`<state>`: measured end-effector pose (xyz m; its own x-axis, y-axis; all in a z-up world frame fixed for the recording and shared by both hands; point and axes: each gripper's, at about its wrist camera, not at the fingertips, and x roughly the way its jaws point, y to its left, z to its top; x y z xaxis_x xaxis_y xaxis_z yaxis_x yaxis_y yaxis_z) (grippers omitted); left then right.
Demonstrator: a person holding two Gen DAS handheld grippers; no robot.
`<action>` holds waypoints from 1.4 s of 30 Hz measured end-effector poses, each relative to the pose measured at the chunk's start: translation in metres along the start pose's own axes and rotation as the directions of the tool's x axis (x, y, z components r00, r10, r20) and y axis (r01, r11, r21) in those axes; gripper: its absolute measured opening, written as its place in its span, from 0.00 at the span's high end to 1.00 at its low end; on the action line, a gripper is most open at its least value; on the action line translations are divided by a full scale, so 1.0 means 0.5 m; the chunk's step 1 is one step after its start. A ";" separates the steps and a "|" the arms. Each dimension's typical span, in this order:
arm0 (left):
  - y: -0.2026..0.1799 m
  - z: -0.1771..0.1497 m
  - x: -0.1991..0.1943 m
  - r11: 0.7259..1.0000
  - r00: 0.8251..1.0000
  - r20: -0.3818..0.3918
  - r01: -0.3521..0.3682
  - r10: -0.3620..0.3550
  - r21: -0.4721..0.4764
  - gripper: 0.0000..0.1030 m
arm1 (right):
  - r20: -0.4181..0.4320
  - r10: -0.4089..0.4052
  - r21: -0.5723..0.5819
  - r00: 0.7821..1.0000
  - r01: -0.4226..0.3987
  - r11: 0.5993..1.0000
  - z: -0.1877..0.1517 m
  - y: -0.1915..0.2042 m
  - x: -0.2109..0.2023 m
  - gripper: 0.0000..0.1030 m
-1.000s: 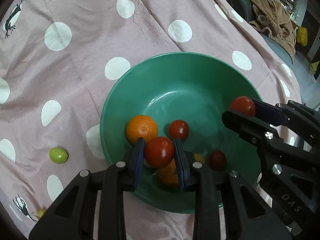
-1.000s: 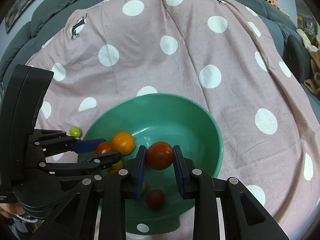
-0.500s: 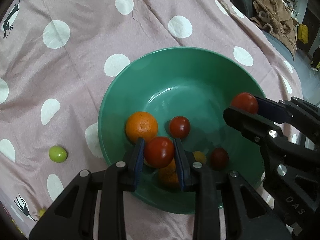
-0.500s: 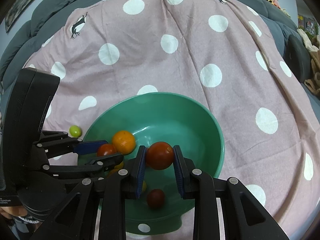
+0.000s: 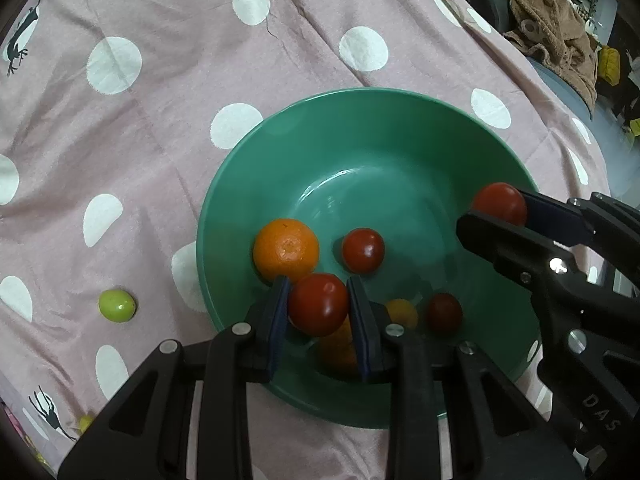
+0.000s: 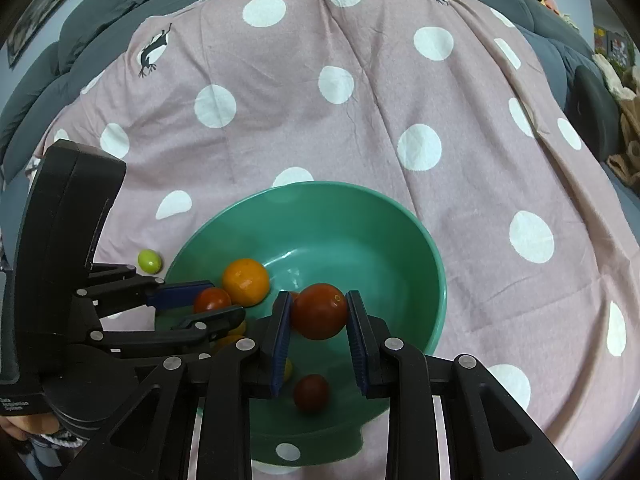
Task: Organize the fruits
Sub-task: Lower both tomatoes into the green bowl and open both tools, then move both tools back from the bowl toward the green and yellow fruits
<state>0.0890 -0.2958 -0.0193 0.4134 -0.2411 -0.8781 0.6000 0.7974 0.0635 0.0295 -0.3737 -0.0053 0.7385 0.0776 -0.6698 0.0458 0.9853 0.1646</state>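
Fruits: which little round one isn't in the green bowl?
The small green round fruit. It lies alone on the pink polka-dot cloth, left of the green bowl; the tomatoes and orange are over or inside it.

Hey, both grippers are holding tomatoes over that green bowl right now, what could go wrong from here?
1. The left gripper and right gripper sit close together over the round green bowl; they might knock together on release.
2. A dropped red tomato could strike the round orange fruit and bounce.
3. The small green fruit lies outside on the pink dotted cloth and may be overlooked.
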 end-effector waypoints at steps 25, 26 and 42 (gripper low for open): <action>0.006 -0.008 -0.058 0.997 0.994 0.103 0.051 -0.046 -0.052 0.19 | 0.050 -0.032 0.105 0.998 0.027 0.994 -0.009 -0.031 -0.046 0.62; 0.009 -0.012 -0.063 0.997 0.993 0.112 0.054 -0.047 -0.060 0.19 | 0.057 -0.032 0.115 0.998 0.025 0.993 -0.009 -0.035 -0.051 0.62; 0.133 -0.227 -0.190 0.956 0.985 0.170 0.071 -0.022 -0.286 0.11 | 0.103 0.102 0.078 0.989 -0.110 0.991 -0.071 0.021 -0.139 0.56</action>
<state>0.0120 -0.1573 0.0143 0.5103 -0.3493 -0.7859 0.4069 0.9031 -0.1371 -0.0454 -0.3633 0.0171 0.8044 0.1617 -0.5717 0.0162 0.9559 0.2932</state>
